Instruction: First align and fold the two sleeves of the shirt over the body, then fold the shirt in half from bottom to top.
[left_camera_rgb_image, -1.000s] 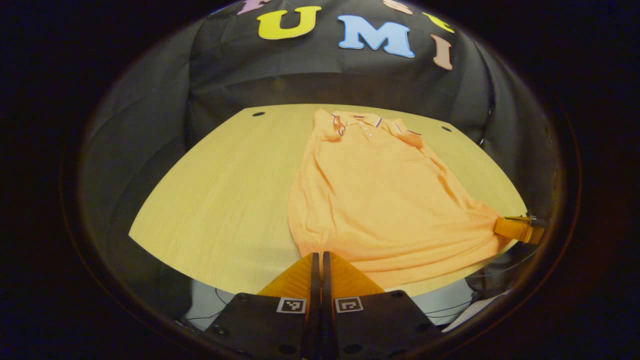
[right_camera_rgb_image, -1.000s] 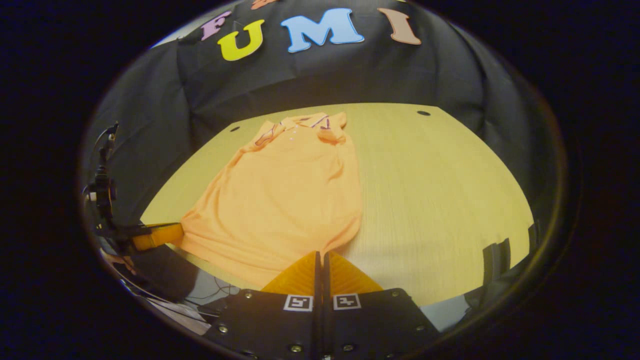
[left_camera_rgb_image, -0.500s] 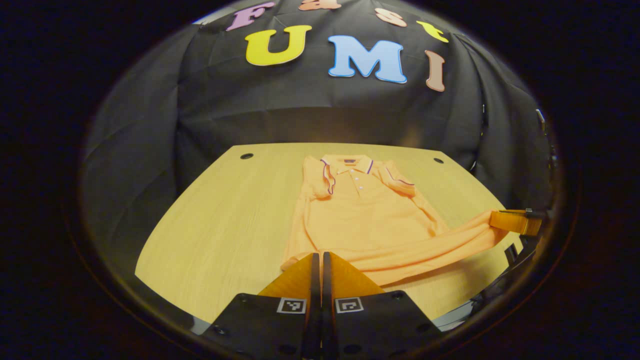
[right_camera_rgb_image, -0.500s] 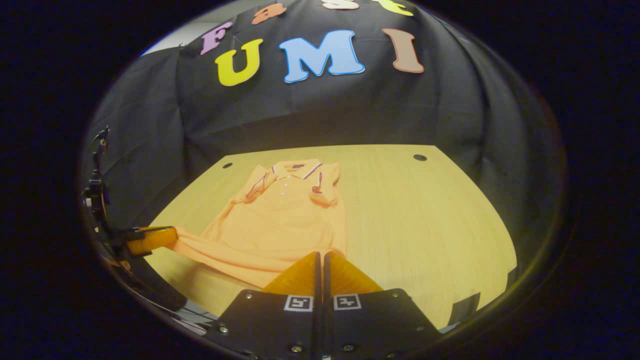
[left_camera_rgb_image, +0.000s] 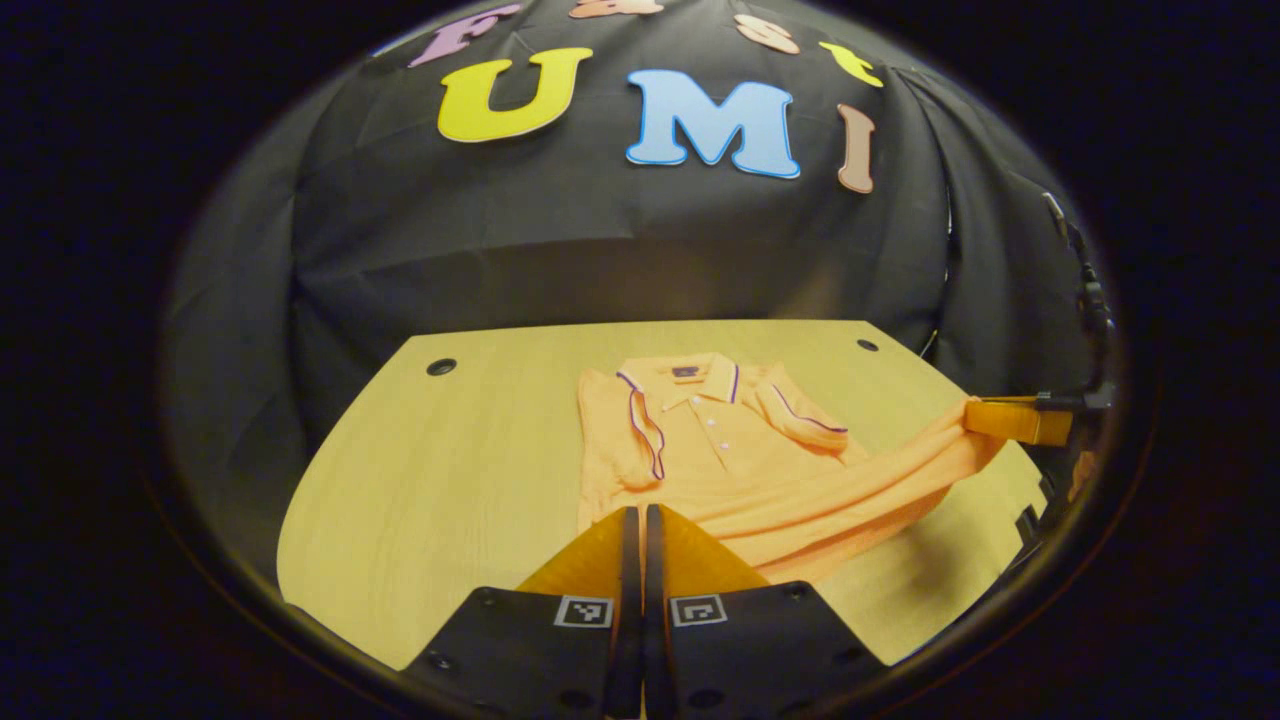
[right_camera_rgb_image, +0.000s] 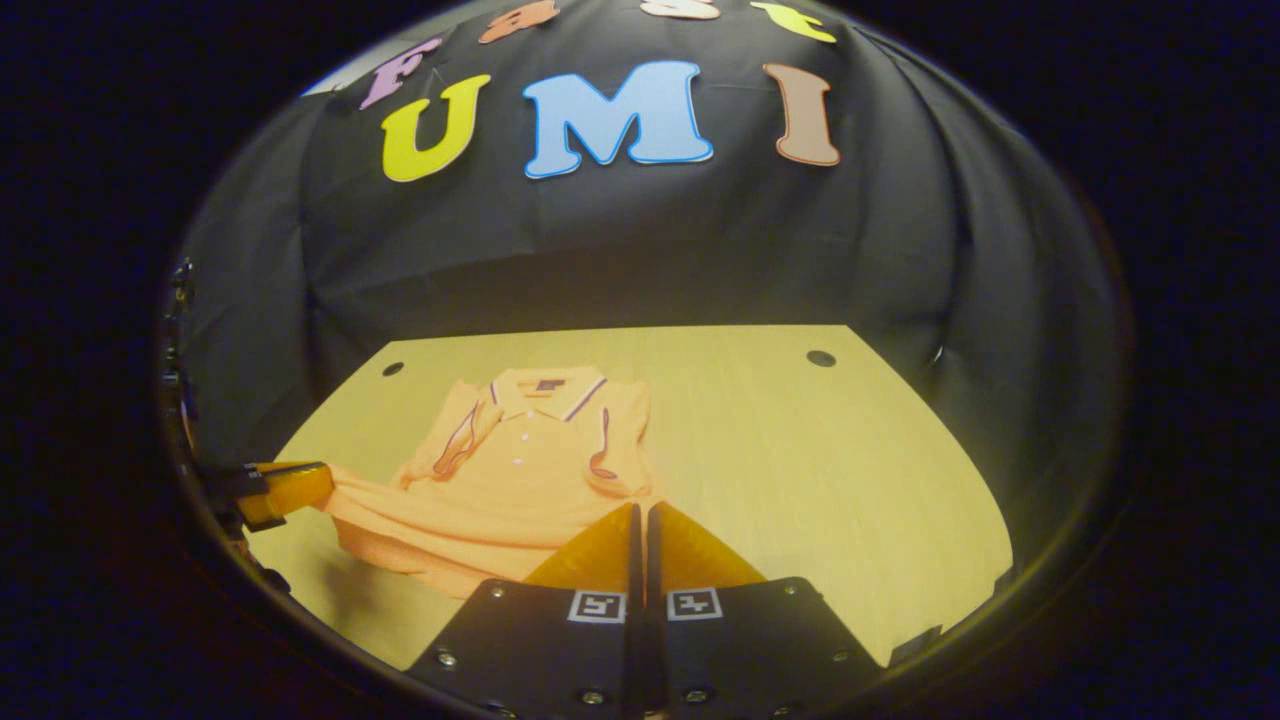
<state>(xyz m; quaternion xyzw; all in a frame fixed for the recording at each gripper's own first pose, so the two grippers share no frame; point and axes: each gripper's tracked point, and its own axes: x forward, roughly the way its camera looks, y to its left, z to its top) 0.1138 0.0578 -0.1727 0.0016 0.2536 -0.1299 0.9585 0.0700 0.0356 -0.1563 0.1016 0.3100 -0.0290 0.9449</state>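
Shirt (left_camera_rgb_image: 720, 450) hem prob. pinched, both grippers

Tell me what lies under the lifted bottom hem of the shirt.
Under the raised hem, held by both grippers, the wooden table shows with a shadow. The shirt covers the table beneath its collar end.

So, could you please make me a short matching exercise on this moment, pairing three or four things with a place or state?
Things
1. shirt collar
2. shirt hem
3. sleeves
4. table

Places or states
A. lifted off the table, held by the left claw and right claw
B. folded in over the body
C. lying flat at the far end, toward the wall
D. under the shirt, with small dark holes near its far corners

Pairs: 1-C, 2-A, 3-B, 4-D
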